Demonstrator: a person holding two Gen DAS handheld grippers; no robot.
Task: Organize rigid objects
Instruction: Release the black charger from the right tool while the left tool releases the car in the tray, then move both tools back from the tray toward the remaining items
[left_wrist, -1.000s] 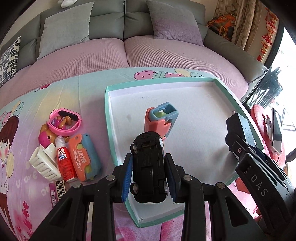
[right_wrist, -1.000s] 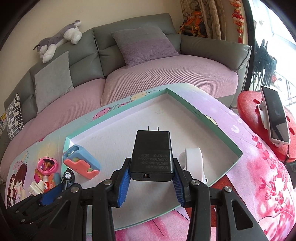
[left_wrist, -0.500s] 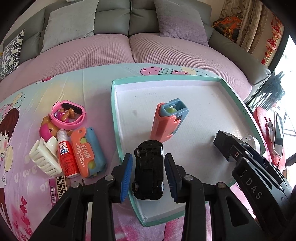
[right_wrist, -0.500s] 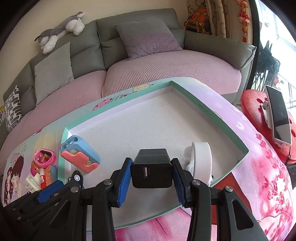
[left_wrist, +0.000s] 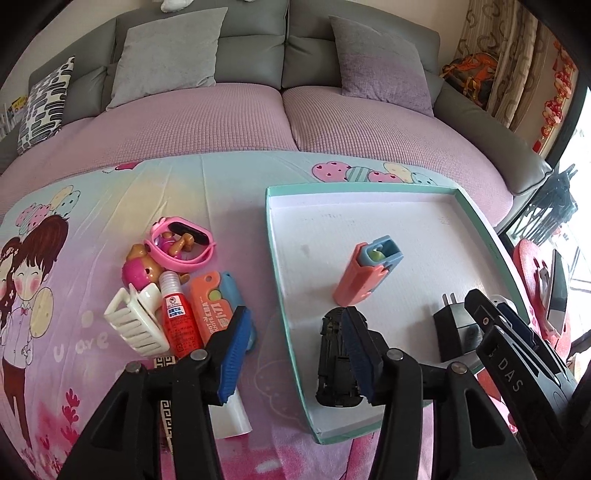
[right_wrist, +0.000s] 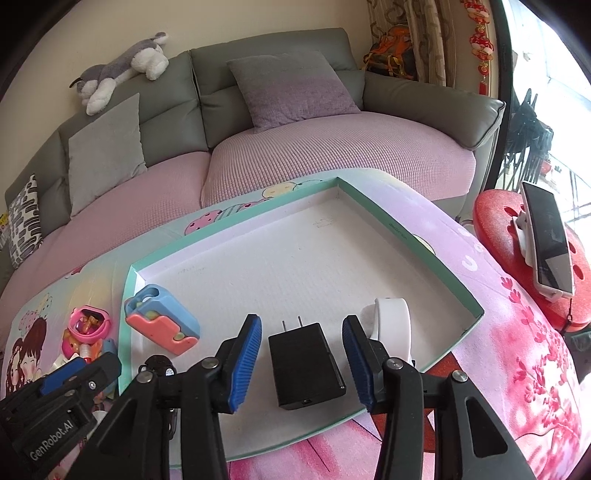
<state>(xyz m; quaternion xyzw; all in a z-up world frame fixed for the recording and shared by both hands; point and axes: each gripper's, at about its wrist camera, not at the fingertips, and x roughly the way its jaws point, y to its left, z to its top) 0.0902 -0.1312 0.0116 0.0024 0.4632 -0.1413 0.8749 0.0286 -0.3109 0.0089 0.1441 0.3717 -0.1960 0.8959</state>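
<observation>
L gripper (left_wrist: 291, 354) is spread wide, nothing between the pads; its right finger (left_wrist: 356, 350) sits in front of the black toy car (left_wrist: 334, 363), hiding part of it. Car lies in the tray (left_wrist: 476, 210) near the front-left corner, underside facing the cam, wheels hard to make out. R gripper (right_wrist: 301, 363) is also apart, pads either side of the black charger (right_wrist: 304, 365) w/o touching it. Charger lies flat on the tray floor, prongs pointing away; in the left wrist view only part of it shows (left_wrist: 454, 332), rest cut off by the R gripper body. Just right of it a white rounded item (right_wrist: 393, 325), lower end hidden behind the finger, can't tell what it is. Coral/blue case (left_wrist: 367, 273) lies mid-tray, apart from the car.

Outside the tray, on the desk (left_wrist: 236, 206) w/ cartoon cloth: pink ring toy (left_wrist: 181, 245), doll (left_wrist: 138, 271) partly under it, white hair claw (left_wrist: 131, 323), red glue bottle (left_wrist: 177, 317), orange/blue utility knife (left_wrist: 212, 308), lower end behind the L finger. Print on these is too small to read.
</observation>
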